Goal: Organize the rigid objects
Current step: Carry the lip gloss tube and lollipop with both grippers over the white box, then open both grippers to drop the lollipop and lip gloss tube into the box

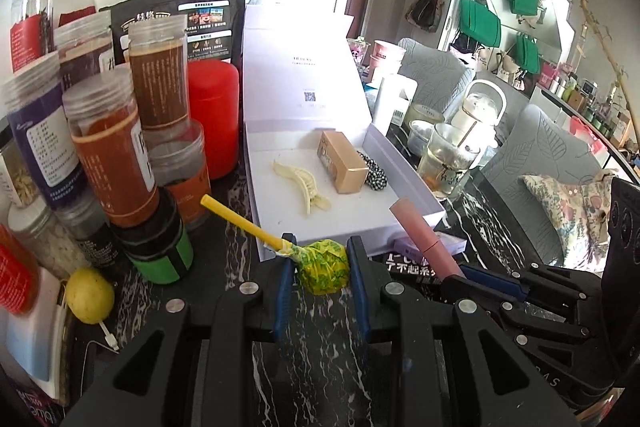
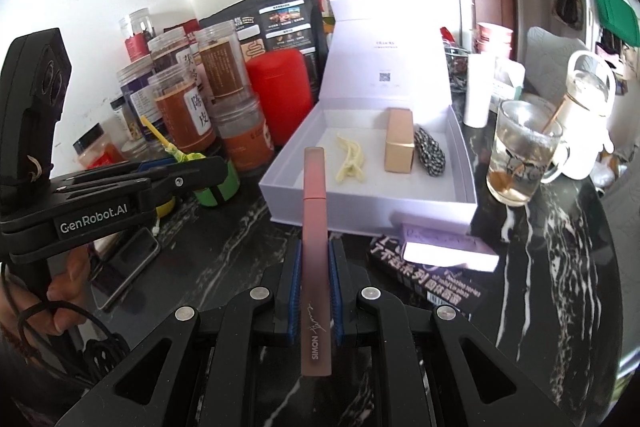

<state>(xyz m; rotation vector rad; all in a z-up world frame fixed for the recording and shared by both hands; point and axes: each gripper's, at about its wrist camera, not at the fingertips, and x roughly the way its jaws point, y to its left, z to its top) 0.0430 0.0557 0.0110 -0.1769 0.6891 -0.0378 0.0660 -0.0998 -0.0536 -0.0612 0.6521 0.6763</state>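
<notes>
My left gripper (image 1: 322,255) is shut on a lollipop (image 1: 324,265) in a yellow-green wrapper, its yellow stick (image 1: 236,221) pointing up-left. My right gripper (image 2: 314,259) is shut on a slim pink tube (image 2: 314,227) that stands upright between the blue pads; the pink tube (image 1: 424,241) also shows in the left wrist view. Both hang just in front of an open white box (image 2: 400,215), also seen as the white box (image 1: 416,201). Inside lie a cream hair clip (image 2: 352,159), a gold carton (image 2: 400,141) and a black-and-white patterned bundle (image 2: 430,153).
Several plastic jars (image 1: 112,147) and a red canister (image 1: 214,115) crowd the left of the dark marble table (image 2: 224,247). A glass mug (image 2: 520,155), a black book (image 2: 432,287), a small white box (image 2: 448,251), a lemon (image 1: 90,295) and a phone (image 2: 128,267) lie around. A hand (image 2: 64,291) holds the left gripper.
</notes>
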